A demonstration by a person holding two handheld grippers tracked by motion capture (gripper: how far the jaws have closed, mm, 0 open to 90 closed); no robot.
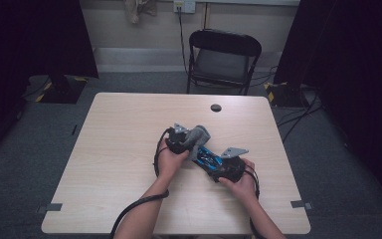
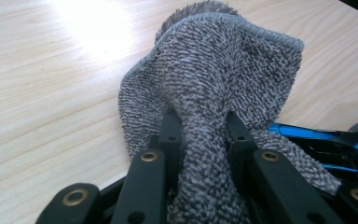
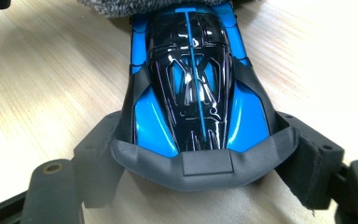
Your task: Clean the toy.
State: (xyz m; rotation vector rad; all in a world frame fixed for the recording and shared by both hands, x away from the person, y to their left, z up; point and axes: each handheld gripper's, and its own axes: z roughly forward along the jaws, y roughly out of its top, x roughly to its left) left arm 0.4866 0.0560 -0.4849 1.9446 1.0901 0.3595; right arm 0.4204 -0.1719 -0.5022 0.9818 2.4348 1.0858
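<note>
Left gripper (image 2: 200, 140) jaws pinch grey towel (image 2: 214, 70); right gripper (image 3: 200, 154) jaws clamp blue toy car (image 3: 193, 84) between them, towel touching its far end.

Left gripper (image 1: 191, 141): jaws clamped tight, pointing away from the person. Right gripper (image 1: 210, 160): jaws spread wide, angled toward the left one. Both forearms enter from the bottom edge, hands close together.

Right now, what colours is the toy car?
Blue and glossy black toy car, clearest in the right gripper view.
</note>
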